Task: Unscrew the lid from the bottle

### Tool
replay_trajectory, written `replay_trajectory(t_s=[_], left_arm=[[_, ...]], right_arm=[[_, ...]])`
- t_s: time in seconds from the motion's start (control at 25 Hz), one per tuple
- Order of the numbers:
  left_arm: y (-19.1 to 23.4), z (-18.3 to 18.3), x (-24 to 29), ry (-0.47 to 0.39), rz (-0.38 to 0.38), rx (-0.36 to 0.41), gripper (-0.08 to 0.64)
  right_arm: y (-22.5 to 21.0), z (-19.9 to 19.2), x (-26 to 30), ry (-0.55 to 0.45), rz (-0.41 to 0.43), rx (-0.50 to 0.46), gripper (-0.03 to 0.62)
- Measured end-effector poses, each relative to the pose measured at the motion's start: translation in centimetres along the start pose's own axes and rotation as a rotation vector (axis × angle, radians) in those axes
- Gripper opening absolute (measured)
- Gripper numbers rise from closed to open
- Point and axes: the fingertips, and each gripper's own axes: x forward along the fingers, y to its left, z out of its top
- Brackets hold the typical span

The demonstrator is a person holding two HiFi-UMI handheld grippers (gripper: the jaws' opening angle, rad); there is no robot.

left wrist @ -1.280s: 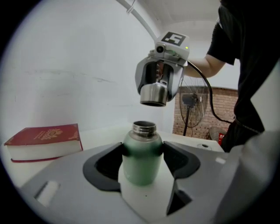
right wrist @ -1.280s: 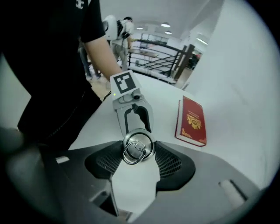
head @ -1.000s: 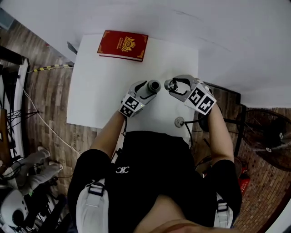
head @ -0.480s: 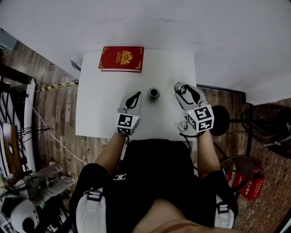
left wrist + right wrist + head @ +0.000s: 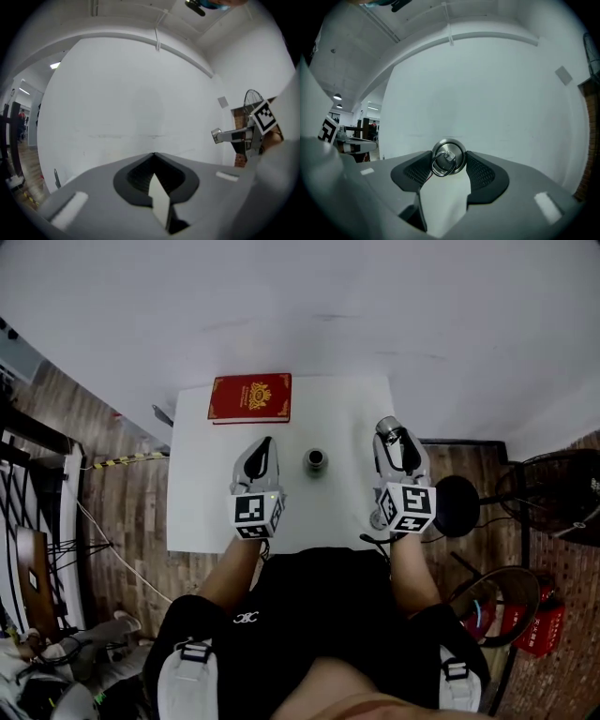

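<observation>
Right gripper view: I am holding the unscrewed lid [image 5: 449, 157] in my right gripper [image 5: 448, 165], clear of the bottle [image 5: 316, 460]; left gripper [image 5: 153, 155] closed, empty.

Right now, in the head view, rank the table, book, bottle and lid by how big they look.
1. table
2. book
3. bottle and lid: they look about alike, and the lid, held up in the right gripper, sits nearer the camera, so I won't rank them.

Even, soft indoor light; heavy fisheye warp, dark vignette w/ edges.
</observation>
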Motion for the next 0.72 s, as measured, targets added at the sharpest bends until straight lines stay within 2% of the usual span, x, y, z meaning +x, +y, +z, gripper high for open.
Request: replay_trajectory(t_s=[0.12,0.24,0.6,0.72], left_arm=[[-0.6,1.1,-0.2,-0.001,0.003,0.027,0.052],[-1.3,2.1,-0.5,-0.025,-0.014,0.004,0.054],[-1.6,3.6,-0.6,-0.046,-0.036,-0.020,0.052],[-1.8,3.6,-0.2,-0.039,-0.041,0.000,0.054]], right_arm=[[-0.3,1.0,0.0,-0.039,-0.030,0.005,0.236],[-0.4,1.4,0.0,-0.055,-0.042,-0.003,0.236],[1.1,1.8,0.9,-0.070,-0.005,-0.002,0.236],[1.4,2.0,0.9,-0.077,0.004,-0.004,0.236]])
